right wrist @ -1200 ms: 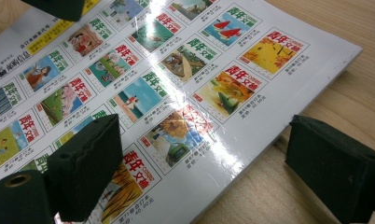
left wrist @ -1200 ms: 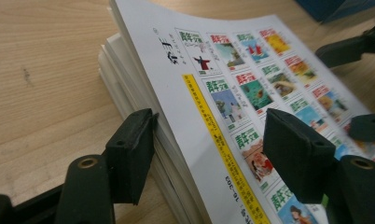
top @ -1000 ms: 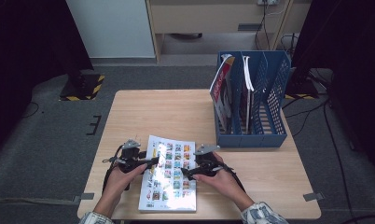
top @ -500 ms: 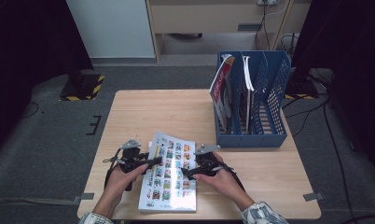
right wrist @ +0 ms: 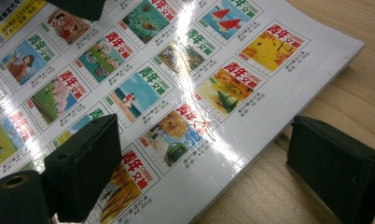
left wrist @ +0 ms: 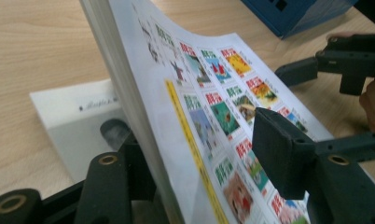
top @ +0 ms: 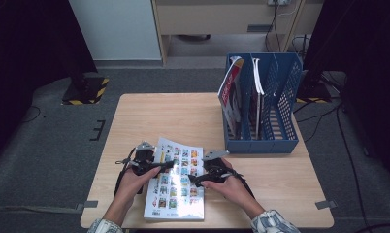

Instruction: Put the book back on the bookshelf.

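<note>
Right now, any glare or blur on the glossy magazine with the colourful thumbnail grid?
High view: the glossy magazine with the colourful thumbnail grid is washed out white at its near edge. Right gripper view: bright glare streaks cross the cover, text still readable. Left gripper view: near thumbnails and the black left gripper jaws look soft; no strong glare.

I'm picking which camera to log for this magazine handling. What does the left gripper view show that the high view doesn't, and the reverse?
Left gripper view: the magazine's left edge lifted off the table, the stacked page edges standing between the left gripper's jaws, and a grey printed sheet lying underneath.

High view: the whole table, the blue file rack with upright magazines at its far right, and both of the person's hands.

Both: the back cover's grid of colourful thumbnails, the light wooden tabletop, and the right gripper at the magazine's other side.
</note>
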A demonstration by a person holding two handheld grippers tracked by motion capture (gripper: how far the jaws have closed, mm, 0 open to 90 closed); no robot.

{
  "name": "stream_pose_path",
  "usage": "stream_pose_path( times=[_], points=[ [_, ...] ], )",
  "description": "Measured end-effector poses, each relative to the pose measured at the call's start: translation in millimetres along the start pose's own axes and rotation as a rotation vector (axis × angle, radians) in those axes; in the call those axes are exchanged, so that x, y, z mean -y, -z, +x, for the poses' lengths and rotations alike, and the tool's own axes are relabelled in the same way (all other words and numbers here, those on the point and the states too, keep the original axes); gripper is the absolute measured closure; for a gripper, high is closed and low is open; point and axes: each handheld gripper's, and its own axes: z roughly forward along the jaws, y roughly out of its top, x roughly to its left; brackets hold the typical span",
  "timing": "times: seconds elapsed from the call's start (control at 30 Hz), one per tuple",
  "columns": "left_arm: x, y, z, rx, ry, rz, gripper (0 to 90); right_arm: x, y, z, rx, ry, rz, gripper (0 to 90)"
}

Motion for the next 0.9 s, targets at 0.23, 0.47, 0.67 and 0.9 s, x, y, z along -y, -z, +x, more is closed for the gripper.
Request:
stream_pose_path(
  times=[0.23, 0.47, 0.67, 0.9],
  points=[
    [-2.8, -3.5, 2.8, -0.028, 0.002, -0.002, 62.7, -0.1, 0.0, 0.0, -0.001, -0.001, 0.001, 9.9],
    [-0.9, -3.8, -0.4, -0.047, -0.009, -0.021, 73.6, -0.1, 0.0, 0.2, 0.004, 0.005, 0.001, 10.0],
    [0.2, -1.3, -5.5, -0.056, -0.008, -0.059, 77.5, -0.9, 0.2, 0.8, 0.004, 0.004, 0.002, 9.8],
    [-2.0, 1.7, -11.1, -0.059, -0.038, -0.077, 79.3, -0.8, 1.6, 0.3, 0.002, 0.011, 0.011, 9.7]
  ],
)
